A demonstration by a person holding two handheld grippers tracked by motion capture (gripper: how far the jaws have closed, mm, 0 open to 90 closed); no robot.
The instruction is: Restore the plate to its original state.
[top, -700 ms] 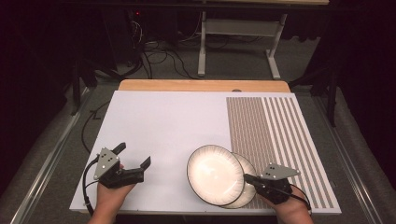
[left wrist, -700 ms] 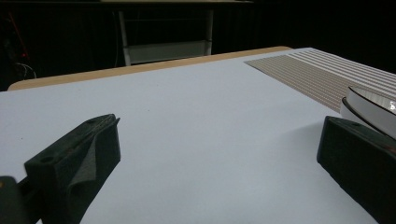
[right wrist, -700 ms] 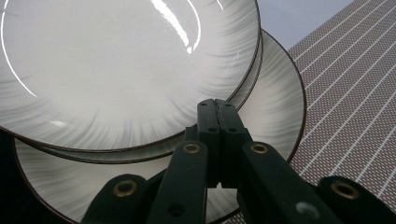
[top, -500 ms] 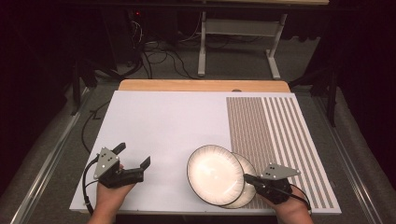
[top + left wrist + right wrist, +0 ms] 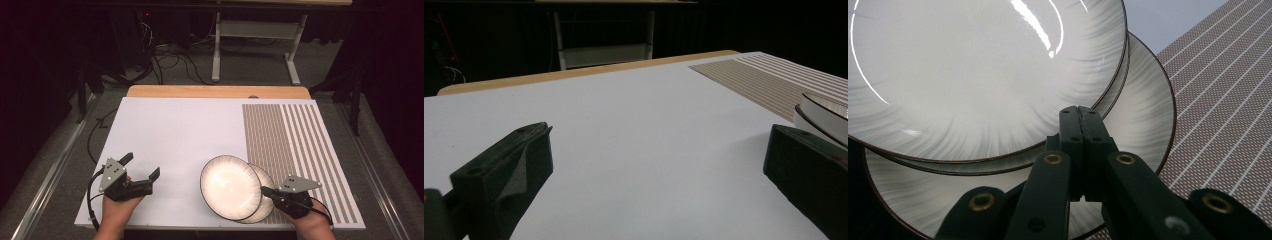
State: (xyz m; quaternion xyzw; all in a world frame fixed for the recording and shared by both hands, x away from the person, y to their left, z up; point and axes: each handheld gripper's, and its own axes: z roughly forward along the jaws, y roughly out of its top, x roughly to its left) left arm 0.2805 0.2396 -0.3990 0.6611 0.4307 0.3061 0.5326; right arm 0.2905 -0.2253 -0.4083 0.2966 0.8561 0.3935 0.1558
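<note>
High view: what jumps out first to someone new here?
The stacked white plates near the front edge of the white table, the upper one shifted left over the lower one. The right tongs sit closed at the plates' right rim; whether they pinch it, I cannot tell. The left tongs stand wide open over bare table at front left, and a striped brown mat covers the right side.

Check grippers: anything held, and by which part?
Left gripper: open, holding nothing. Right gripper: jaws closed together at the near rim of the stacked plates; whether it pinches a rim cannot be told.
</note>
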